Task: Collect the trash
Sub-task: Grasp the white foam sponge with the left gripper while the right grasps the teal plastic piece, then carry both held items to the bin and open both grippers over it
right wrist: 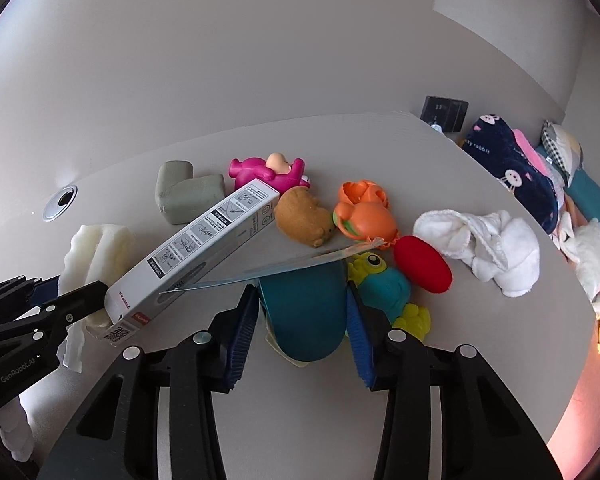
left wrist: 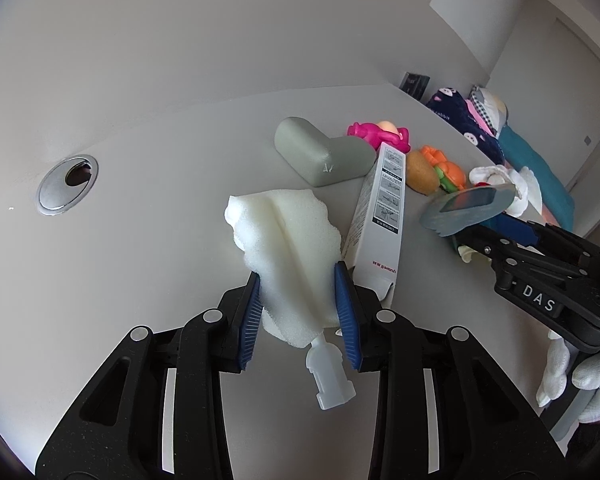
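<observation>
A torn piece of white foam (left wrist: pixel 288 232) sits between the blue pads of my left gripper (left wrist: pixel 298 300), which is shut on its lower end. A small white plastic part (left wrist: pixel 328 376) hangs or lies just beneath the foam. A long white printed box (left wrist: pixel 380 216) leans right beside the left gripper's right finger. In the right wrist view the teal packet (right wrist: pixel 304 312), with its clear flap sticking out, is pressed between both pads of my right gripper (right wrist: pixel 302 312). The left wrist view shows that packet (left wrist: pixel 472 204) held off the table at the right gripper's tips (left wrist: pixel 472 236).
Toys crowd the grey table (right wrist: pixel 380 144): a grey foam corner block (right wrist: pixel 180 196), pink figure (right wrist: pixel 268 172), brown plush (right wrist: pixel 304 216), orange toy (right wrist: pixel 364 216), red oval (right wrist: pixel 422 264), teal-and-yellow figure (right wrist: pixel 384 284) and white cloth (right wrist: pixel 480 244). A cable hole (left wrist: pixel 66 184) lies at left. Bedding (right wrist: pixel 512 168) lies beyond the right edge.
</observation>
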The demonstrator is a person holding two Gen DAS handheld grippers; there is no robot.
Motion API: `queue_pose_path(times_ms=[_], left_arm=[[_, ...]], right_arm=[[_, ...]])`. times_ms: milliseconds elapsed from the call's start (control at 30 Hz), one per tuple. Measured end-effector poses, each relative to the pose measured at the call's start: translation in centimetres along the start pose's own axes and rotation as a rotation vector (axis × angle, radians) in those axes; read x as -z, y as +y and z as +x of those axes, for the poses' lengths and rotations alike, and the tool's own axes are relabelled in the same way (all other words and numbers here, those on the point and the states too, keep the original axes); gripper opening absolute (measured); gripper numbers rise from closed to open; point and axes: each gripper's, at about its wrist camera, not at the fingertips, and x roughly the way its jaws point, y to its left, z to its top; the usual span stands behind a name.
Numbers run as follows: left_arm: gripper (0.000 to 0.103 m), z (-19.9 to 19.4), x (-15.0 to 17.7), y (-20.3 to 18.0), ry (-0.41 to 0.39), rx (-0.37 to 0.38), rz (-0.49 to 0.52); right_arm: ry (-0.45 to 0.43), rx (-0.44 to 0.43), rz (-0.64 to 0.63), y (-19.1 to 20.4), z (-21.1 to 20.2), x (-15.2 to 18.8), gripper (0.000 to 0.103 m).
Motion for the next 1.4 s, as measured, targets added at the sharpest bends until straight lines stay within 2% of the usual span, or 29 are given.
queue_pose_path(times_ms=[300,633,833,1033,1400], left_arm=[[0.034,-0.6,0.2,-0.4,-0.013,-0.020,0.010],[0.034,-3.6,0.9,-1.6,-0.056,-0.013,0.017],[0.034,-4.6,2.5,-5.5,-0.050,0.024,0.097],[0.034,-5.2,4.6,-10.4,-0.033,0.107,0.164],[0.034,-5.6,8.0,-19.6,0.006,0.219,0.324]], right_arm=[[-0.045,-0.030,0.063,-1.5,-4.3,1.3,0.045],[-0.077,-0.048,0.109,-3.4,-9.0,4.2,0.045],[-0.088,-0.048,0.161,-5.2,-11.5,6.6,0.045],[-0.102,-0.036,0.214,-7.6,-14.1,9.4,0.045],[-0.118,0.038,0.308,-12.8,-18.4,15.1,0.045]])
